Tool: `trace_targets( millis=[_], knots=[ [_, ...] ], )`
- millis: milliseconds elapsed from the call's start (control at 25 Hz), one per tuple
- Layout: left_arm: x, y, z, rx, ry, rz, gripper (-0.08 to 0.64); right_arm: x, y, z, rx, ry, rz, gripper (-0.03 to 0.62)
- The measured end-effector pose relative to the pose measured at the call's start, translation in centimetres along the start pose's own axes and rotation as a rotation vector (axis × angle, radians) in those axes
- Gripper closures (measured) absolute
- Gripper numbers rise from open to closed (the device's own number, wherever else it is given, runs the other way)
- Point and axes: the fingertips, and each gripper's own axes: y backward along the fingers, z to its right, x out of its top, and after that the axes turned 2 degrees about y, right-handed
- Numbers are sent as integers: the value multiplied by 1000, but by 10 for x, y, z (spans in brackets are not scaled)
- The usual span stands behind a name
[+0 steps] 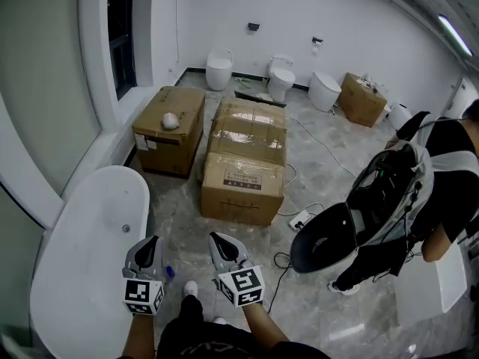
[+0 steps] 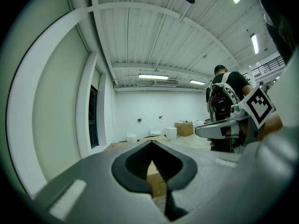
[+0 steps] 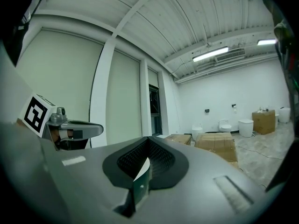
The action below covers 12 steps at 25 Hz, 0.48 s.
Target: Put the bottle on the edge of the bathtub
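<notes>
The white bathtub fills the lower left of the head view, its rim beside my left gripper. A small object with a blue part lies on the floor between the tub and my feet; it is too small to tell whether it is the bottle. My left gripper is held low near the tub's rim, shut and empty. My right gripper hangs beside it, also shut and empty. In the left gripper view the jaws meet at the tip, as they do in the right gripper view.
Two stacked cardboard boxes and another box with a pale round thing stand ahead. A person with a backpack bends at the right. A power strip and cable lie on the floor. Toilets line the far wall.
</notes>
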Motion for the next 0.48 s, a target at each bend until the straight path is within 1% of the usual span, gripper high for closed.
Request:
trace_targets(
  millis=[80, 200, 480],
  knots=[
    [-7, 1, 0, 4, -2, 1, 560, -7, 1, 0, 0, 4, 4, 581],
    [-19, -7, -11, -1, -3, -1, 560, -17, -14, 1, -7, 8, -2, 581],
    [-33, -63, -60, 4, 10, -3, 560, -26, -86, 18, -15, 11, -13, 581]
  ],
)
